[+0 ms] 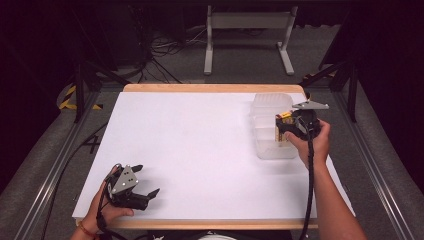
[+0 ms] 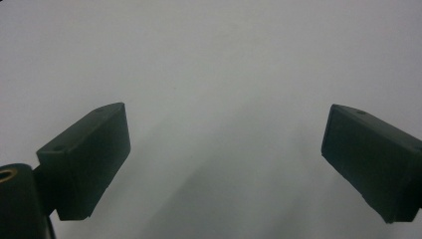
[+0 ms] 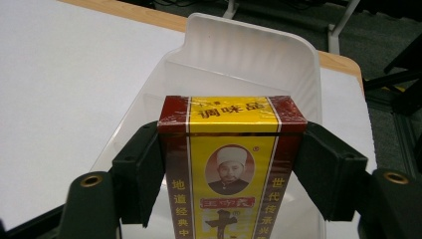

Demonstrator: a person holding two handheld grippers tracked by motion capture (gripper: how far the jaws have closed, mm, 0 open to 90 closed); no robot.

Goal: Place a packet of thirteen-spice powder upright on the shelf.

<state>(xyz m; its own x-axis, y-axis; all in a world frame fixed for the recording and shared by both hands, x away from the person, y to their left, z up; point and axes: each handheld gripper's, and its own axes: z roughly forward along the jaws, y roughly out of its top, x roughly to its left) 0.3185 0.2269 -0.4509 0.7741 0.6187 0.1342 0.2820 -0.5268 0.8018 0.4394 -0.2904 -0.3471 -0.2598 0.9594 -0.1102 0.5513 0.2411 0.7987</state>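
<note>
A red and yellow seasoning box with Chinese print and a portrait sits clamped between the two black jaws of my right gripper. In the high view the right gripper holds that box over the near part of a clear plastic divided tray at the table's right side. The tray reaches away beyond the box, with a divider across it. My left gripper rests low at the front left of the white table, jaws wide apart over bare white surface, nothing between them.
The white table top has a wooden edge at the far side. Beyond it, on grey carpet, stand a metal frame and loose cables. Dark stand legs flank the table's left and right.
</note>
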